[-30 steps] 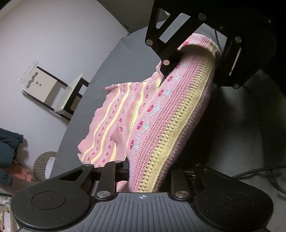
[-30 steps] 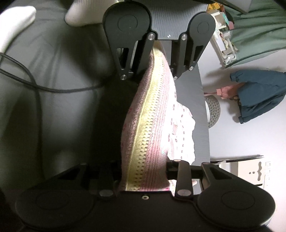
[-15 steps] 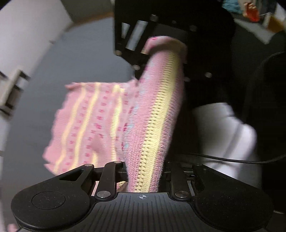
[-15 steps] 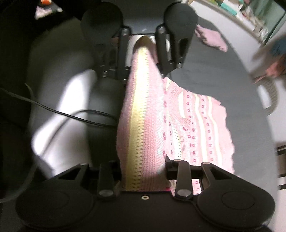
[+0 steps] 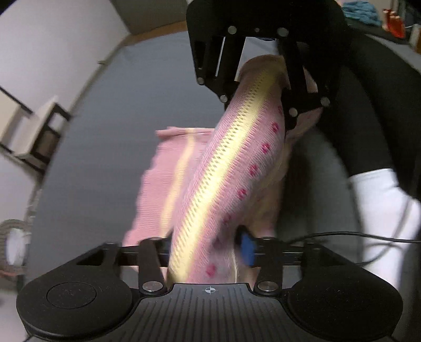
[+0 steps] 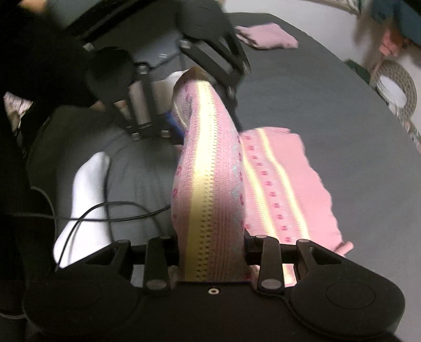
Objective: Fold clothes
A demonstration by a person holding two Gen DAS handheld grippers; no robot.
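Garment: pink knitted sweater (image 5: 236,168) with pale yellow stripes and rows of small magenta motifs, stretched taut between the two claws, one yellow openwork band running along the raised edge.
Sweater position: held edge lifted in the air; rest (image 6: 284,189) draped down and spread flat on the dark surface below.
Left claw (image 5: 208,252): fingers closed in on one end of the raised edge, cloth bunched between them; a blue pad (image 5: 247,250) visible on one finger.
Right claw (image 6: 213,250): clamped on the other end of the same edge, fabric filling the gap between its fingers.
Facing: each claw visible in the other's camera, at the far end of the stretched cloth.
Surface: wide, smooth, dark grey sheet or mat (image 6: 329,110), matte, curving away under the fisheye lens; bed or floor, cannot tell which.
Second garment: small pink folded piece (image 6: 265,39) lying at the far edge of the grey surface, well apart from the sweater.
Person: white sock (image 6: 84,194) and dark trouser leg (image 5: 373,110) on rumpled grey fabric beside the sweater, a thin black cable (image 6: 110,207) trailing across the sock.
Room: pale wall (image 5: 52,42); small white and black shelf unit (image 5: 34,131) against it; round woven basket (image 6: 397,86) on the floor beyond the grey surface; dark blue garment (image 6: 397,15) hanging near it, blurred.
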